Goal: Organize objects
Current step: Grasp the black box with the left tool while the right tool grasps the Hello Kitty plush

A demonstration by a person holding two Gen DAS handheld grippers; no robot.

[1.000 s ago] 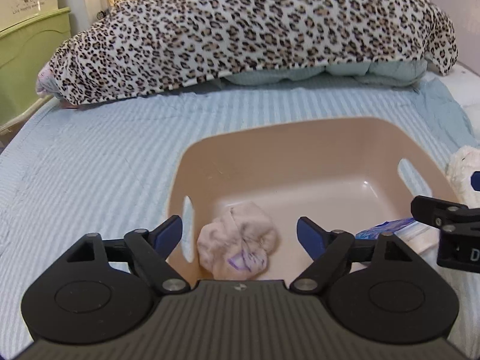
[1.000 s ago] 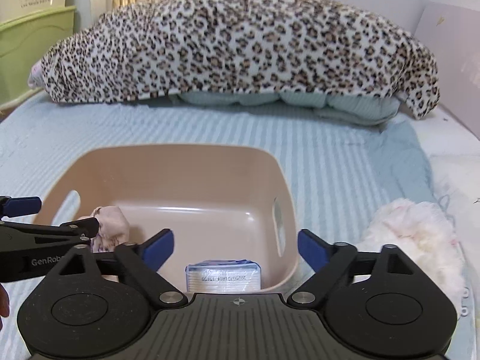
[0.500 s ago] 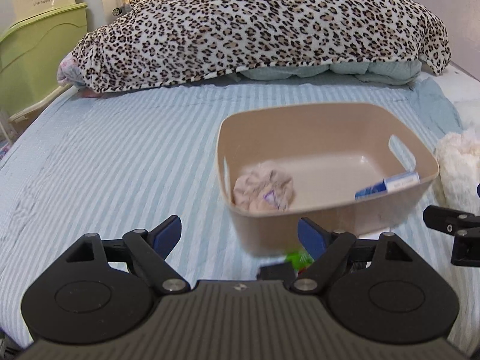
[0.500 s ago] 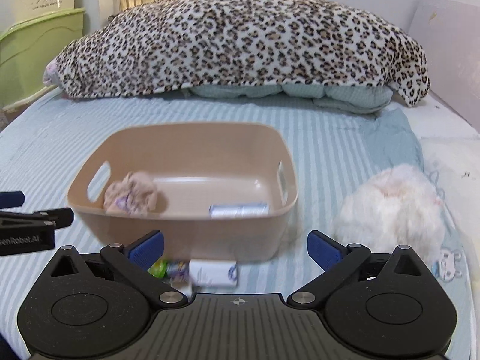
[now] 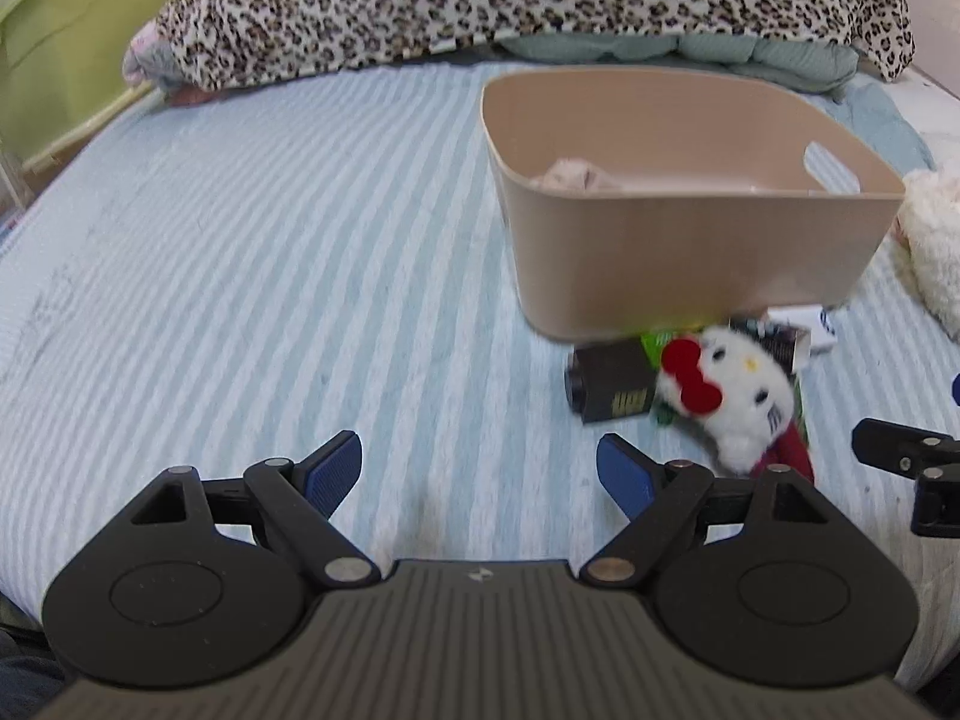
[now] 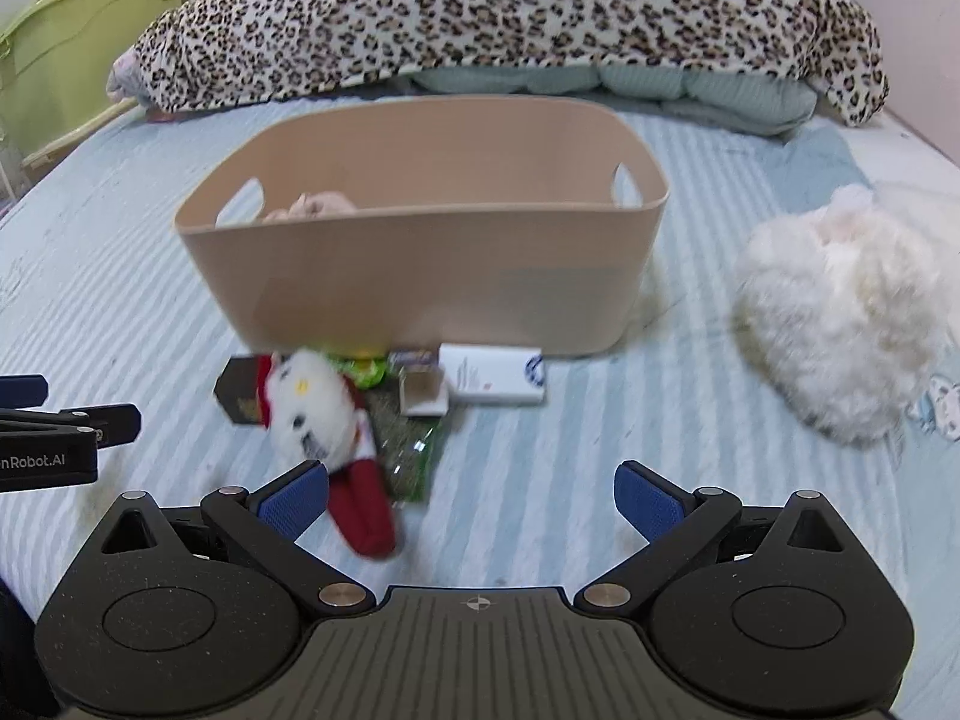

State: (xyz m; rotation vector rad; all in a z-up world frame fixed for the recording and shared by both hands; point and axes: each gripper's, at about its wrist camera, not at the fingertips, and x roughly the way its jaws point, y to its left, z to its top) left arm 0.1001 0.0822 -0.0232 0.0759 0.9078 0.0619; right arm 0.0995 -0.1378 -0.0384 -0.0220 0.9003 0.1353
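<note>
A tan plastic bin (image 5: 690,246) (image 6: 420,258) stands on the striped bed with a pinkish cloth bundle (image 5: 570,174) (image 6: 318,204) inside. In front of it lie a Hello Kitty plush (image 5: 732,396) (image 6: 318,414), a black box (image 5: 612,384) (image 6: 237,396), a green packet (image 6: 408,450), a small open box (image 6: 423,393) and a white box (image 6: 492,381). My left gripper (image 5: 480,471) is open and empty, low over the bed left of the pile. My right gripper (image 6: 471,495) is open and empty, just short of the plush's red leg.
A fluffy white plush (image 6: 840,312) (image 5: 936,240) lies right of the bin. A leopard-print blanket (image 5: 528,0) (image 6: 492,18) is heaped along the back. A green cabinet (image 5: 72,42) stands at the left. Striped bedsheet (image 5: 240,270) stretches to the left.
Both grippers have pulled back from over the bin and come down toward the bed. The bin now looks farther off, and the pile of objects in front of it has come into view.
</note>
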